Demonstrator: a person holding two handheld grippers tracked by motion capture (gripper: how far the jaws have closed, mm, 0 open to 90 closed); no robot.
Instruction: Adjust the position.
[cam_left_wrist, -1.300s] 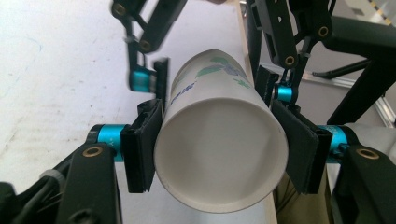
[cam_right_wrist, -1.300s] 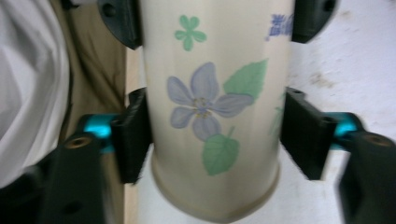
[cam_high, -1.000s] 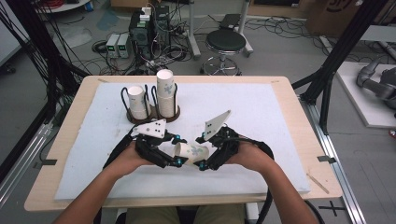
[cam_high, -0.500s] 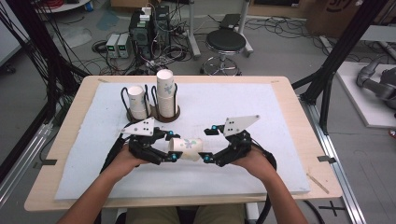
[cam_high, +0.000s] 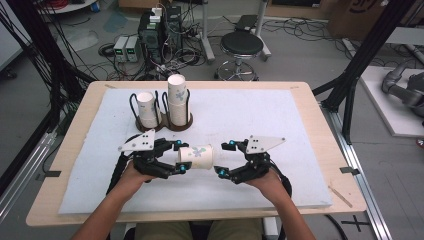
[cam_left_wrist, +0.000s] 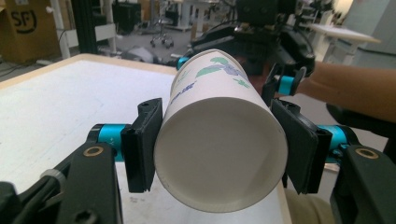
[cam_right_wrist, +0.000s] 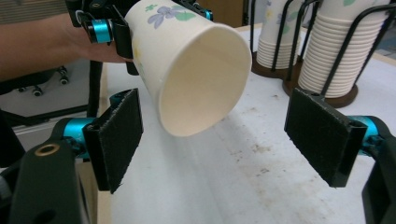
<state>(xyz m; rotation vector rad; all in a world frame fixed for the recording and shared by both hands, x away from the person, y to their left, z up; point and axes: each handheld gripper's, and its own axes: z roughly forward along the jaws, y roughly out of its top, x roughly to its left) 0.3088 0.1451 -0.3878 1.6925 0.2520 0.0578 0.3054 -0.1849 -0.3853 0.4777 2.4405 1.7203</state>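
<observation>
Left gripper (cam_high: 181, 157) clamped on paper cup (cam_high: 197, 157) near its base, cup held sideways above white mat (cam_high: 280, 120), open mouth faced twd right gripper (cam_high: 224, 158), its jaws spread wide, nothing gripped, cup stacks (cam_high: 176, 95) in wire holders at rear-left

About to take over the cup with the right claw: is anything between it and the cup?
Nothing visible. The paper cup, held sideways by the left claw, points its open mouth at the open right claw.
</observation>
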